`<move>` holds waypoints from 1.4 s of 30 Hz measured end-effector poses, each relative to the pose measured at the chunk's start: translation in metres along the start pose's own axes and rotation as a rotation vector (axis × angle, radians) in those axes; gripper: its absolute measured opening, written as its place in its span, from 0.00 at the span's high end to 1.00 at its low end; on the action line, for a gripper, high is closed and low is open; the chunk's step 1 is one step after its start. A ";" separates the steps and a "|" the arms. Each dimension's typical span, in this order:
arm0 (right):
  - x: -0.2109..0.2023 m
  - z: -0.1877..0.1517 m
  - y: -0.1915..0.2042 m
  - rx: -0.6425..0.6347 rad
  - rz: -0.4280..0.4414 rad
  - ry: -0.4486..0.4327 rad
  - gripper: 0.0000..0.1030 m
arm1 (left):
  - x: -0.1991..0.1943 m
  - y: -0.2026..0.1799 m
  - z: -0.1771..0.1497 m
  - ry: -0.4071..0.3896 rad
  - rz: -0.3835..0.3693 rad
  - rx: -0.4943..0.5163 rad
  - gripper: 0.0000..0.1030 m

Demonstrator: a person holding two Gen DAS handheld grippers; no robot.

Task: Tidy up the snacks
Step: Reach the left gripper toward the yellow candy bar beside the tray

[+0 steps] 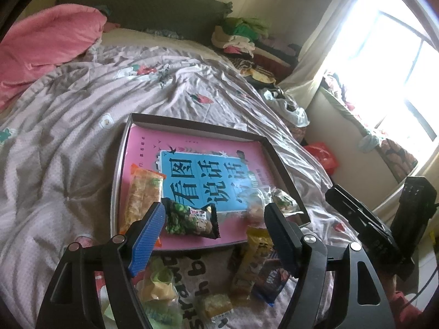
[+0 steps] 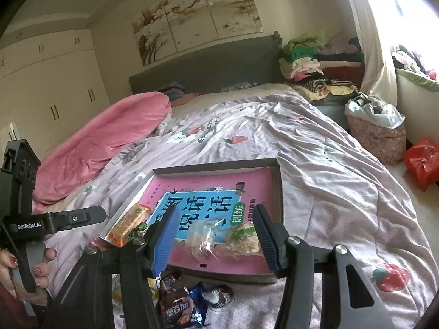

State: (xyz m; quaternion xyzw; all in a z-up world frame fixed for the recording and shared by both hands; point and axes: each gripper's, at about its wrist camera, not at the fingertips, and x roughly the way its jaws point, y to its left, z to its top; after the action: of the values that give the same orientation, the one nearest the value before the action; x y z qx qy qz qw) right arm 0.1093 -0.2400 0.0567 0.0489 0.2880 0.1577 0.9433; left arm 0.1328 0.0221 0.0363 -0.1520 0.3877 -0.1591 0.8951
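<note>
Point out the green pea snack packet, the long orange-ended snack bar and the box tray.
green pea snack packet (image 1: 189, 220), left wrist view, middle of its front.
long orange-ended snack bar (image 1: 144, 196), left wrist view, mid wrapper.
box tray (image 2: 278, 189), right wrist view, right wall.

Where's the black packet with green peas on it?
In the left wrist view the pea packet lies in the box, at its near edge, right of the orange wafer packet.
</note>
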 end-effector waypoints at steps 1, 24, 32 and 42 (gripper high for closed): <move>-0.001 0.000 0.000 -0.001 -0.001 0.001 0.47 | -0.001 -0.001 0.000 0.002 0.000 0.004 0.26; -0.018 -0.015 0.018 -0.046 0.032 0.054 0.46 | -0.007 -0.014 -0.011 0.048 -0.056 0.027 0.26; -0.019 -0.023 0.025 -0.065 0.049 0.091 0.46 | -0.003 -0.020 -0.017 0.075 -0.062 0.049 0.26; -0.018 -0.032 0.031 -0.086 0.057 0.135 0.46 | 0.005 -0.024 -0.025 0.111 -0.063 0.081 0.26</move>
State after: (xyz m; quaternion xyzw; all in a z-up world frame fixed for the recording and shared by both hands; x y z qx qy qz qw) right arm 0.0693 -0.2167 0.0456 0.0059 0.3425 0.1996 0.9180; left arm 0.1136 -0.0055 0.0265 -0.1188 0.4248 -0.2111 0.8723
